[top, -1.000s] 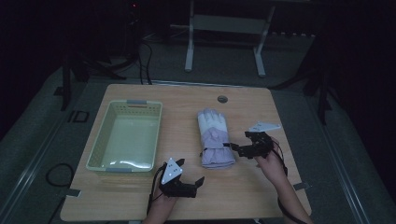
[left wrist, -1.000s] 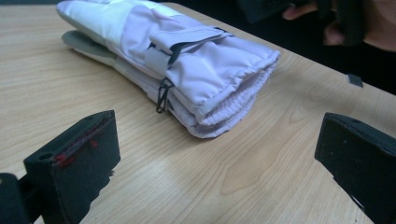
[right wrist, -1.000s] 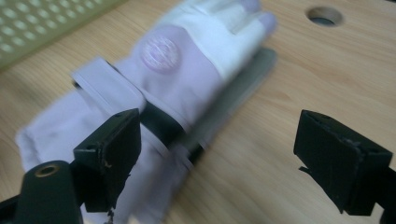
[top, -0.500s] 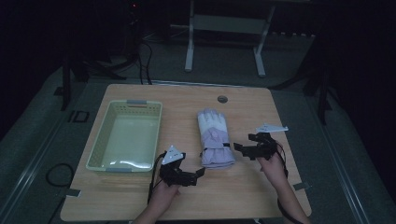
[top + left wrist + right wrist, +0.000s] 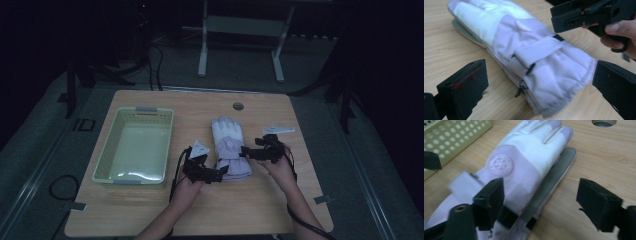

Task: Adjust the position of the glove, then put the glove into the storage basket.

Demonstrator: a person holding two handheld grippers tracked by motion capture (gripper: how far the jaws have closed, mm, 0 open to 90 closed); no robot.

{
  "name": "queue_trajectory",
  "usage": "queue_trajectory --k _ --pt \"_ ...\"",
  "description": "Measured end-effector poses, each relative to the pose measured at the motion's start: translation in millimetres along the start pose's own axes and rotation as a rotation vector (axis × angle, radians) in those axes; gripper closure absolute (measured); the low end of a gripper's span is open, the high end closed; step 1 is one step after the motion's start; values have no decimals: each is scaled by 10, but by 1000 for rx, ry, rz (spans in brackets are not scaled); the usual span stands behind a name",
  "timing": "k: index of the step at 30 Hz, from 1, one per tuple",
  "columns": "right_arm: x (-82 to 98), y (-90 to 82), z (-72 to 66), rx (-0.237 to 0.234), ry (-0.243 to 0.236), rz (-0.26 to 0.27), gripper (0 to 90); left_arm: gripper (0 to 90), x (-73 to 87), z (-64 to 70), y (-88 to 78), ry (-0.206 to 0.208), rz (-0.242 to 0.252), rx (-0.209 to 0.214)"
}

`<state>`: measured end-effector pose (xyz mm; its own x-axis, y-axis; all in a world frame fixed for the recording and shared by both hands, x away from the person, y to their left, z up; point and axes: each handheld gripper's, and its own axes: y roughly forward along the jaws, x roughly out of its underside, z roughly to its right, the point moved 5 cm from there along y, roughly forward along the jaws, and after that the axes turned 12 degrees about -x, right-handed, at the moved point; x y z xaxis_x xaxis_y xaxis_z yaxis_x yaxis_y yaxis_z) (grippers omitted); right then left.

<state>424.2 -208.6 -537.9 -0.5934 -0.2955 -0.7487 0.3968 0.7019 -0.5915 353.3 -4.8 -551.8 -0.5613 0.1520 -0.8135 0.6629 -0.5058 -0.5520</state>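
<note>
A white and lilac ski glove [image 5: 226, 142] lies flat in the middle of the wooden table [image 5: 150, 215], fingers pointing away from me, on top of a second glove whose grey palm [image 5: 554, 180] shows underneath. My left gripper [image 5: 216, 174] sits at the cuff. Its jaws stand wide open in the left gripper view [image 5: 539, 75], with the cuff and its strap [image 5: 536, 51] between them and untouched. My right gripper [image 5: 248, 152] is at the glove's right side. Its jaws [image 5: 544, 200] have just been closing, one above the lilac wrist and one over bare wood, and are still apart.
A pale green perforated basket [image 5: 105, 160] stands empty at the left of the table. A round cable hole [image 5: 238, 106] lies near the far edge and a small white slip [image 5: 277, 130] right of the glove. A metal frame [image 5: 240, 30] stands beyond the table.
My left gripper has moved right and away from me, up to the glove's cuff. My right gripper has shifted slightly left toward the glove's side.
</note>
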Motion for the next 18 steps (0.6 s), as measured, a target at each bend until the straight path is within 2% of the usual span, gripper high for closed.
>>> queue_trajectory --k 5,6,7,9,12,14,16,18 --pt "-30 121 67 -18 38 -6 271 2 58 -50 149 -27 -78 -21" --pt "-32 143 78 -21 48 -8 271 2 72 -53 185 -46 -103 -17" --pt "-30 176 91 -38 68 -9 273 2 77 -53 201 -47 -111 -15" --pt "-23 197 99 -44 79 -12 273 3 90 -56 227 -45 -130 -18" --pt "17 247 109 -68 104 -28 308 4 122 -59 280 -75 -167 1" --pt "54 275 115 -94 127 -44 357 82 146 -60 297 -97 -173 10" --pt "98 305 126 -134 157 -70 373 163 186 -50 327 -93 -189 27" --pt "144 334 155 -176 209 -98 387 194 223 -42 363 -102 -208 40"
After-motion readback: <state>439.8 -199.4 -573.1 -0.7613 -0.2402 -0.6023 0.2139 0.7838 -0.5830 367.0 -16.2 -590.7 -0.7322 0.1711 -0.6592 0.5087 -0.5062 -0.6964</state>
